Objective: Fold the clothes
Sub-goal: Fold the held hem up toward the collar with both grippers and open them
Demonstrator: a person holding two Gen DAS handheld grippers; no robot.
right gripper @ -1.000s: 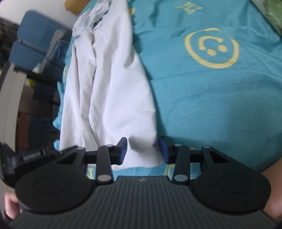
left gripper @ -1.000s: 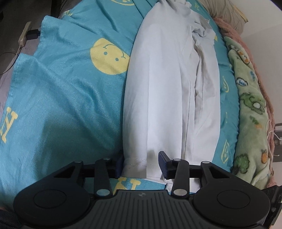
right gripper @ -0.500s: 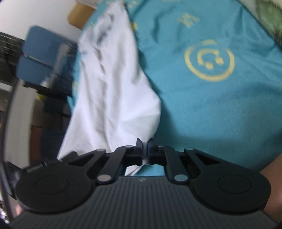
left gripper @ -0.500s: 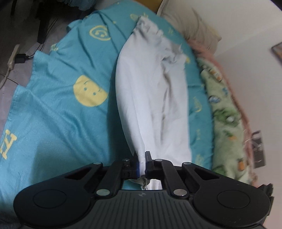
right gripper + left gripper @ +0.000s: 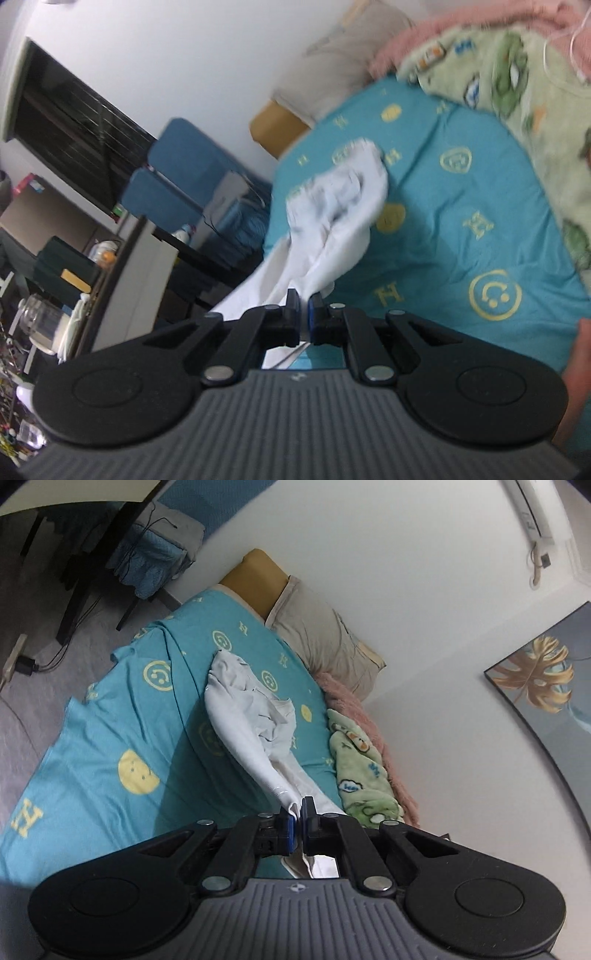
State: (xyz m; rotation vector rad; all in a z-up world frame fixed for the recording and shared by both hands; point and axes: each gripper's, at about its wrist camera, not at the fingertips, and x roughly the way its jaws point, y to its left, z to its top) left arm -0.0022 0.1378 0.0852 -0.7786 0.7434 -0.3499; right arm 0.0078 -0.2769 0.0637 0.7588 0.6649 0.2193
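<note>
White cloth is hanging pinched in both grippers: the left gripper [image 5: 298, 821] is clamping one edge of the garment [image 5: 243, 723] between its closed jaws, and the right gripper [image 5: 303, 317] is clamping another edge of the garment [image 5: 343, 218] the same way. From each pair of jaws the fabric is stretching forward and down, its far end bunching in soft wrinkles on the bedsheet [image 5: 110, 716] well ahead of the jaws. Holding two edges at once is probably meant to keep the near end taut, so it can be carried over the rest for a fold; that fold does not look made yet. The garment is looking thin, limp and matte, creasing into long ridges under tension, with a stitched hem showing just at the left jaws. Beneath it the sheet is lying smooth, teal, printed with yellow smiley faces. To the right of the left jaws a fuzzy green blanket [image 5: 358, 768] is piling up, a pillow [image 5: 325, 642] beyond it.
</note>
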